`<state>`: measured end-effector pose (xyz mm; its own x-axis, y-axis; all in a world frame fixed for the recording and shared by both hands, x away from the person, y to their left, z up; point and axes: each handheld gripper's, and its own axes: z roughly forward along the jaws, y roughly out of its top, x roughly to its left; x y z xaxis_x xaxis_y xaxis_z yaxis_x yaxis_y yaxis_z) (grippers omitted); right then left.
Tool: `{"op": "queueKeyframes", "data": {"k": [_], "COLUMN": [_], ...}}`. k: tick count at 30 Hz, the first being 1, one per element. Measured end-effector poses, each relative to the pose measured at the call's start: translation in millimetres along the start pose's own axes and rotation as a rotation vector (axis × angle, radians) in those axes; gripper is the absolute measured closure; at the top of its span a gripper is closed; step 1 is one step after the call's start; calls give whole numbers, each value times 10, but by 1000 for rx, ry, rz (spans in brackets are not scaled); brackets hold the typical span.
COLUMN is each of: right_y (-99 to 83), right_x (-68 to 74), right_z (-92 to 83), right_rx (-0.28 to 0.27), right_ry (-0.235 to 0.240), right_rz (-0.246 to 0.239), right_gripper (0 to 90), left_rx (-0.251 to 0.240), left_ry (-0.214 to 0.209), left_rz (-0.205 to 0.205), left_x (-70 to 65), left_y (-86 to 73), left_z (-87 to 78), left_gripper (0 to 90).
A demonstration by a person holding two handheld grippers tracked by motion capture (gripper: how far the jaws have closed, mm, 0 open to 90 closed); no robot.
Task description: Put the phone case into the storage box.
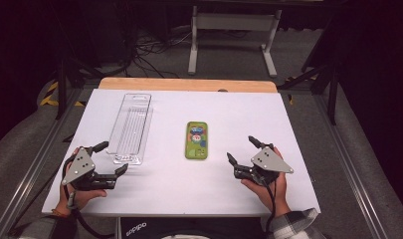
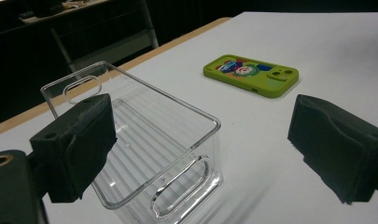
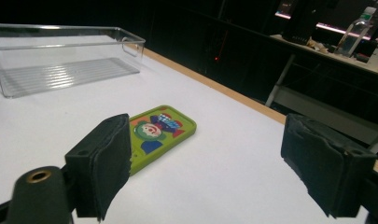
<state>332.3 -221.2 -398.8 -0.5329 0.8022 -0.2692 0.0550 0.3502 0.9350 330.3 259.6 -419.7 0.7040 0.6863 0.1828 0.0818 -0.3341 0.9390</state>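
Green phone case (image 1: 196, 140) lies flat mid-table, just right of the clear bin (image 1: 131, 128). Left gripper (image 1: 109, 159) is at the bin's near end, right gripper (image 1: 244, 149) right of the case; both wide open w/ nothing held. Risk: case is thin and flat, so pads may skid it across the sheet, or left jaw may knock the bin.

Right gripper (image 3: 205, 163) above white table (image 3: 233, 154), jaws wide apart, nothing between.
Green phone case (image 3: 161, 133) flat, partly behind one jaw pad. Clear plastic bin (image 3: 60, 60) farther off, well apart, near the wooden edge.
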Motion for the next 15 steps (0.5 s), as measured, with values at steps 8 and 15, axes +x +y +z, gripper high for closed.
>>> {"op": "queueKeyframes", "data": {"k": [8,15], "right_y": [60,208], "right_x": [-6,-17], "right_z": [101,277], "right_rx": [-8,0], "right_ry": [48,127], "right_rz": [32,7], "right_gripper": [295,569], "left_rx": [-4,-5], "left_ry": [-7,-21], "left_rz": [-26,-45], "left_x": [1,-1], "left_y": [-22,-42], "left_z": [-22,6], "left_gripper": [67,45]}}
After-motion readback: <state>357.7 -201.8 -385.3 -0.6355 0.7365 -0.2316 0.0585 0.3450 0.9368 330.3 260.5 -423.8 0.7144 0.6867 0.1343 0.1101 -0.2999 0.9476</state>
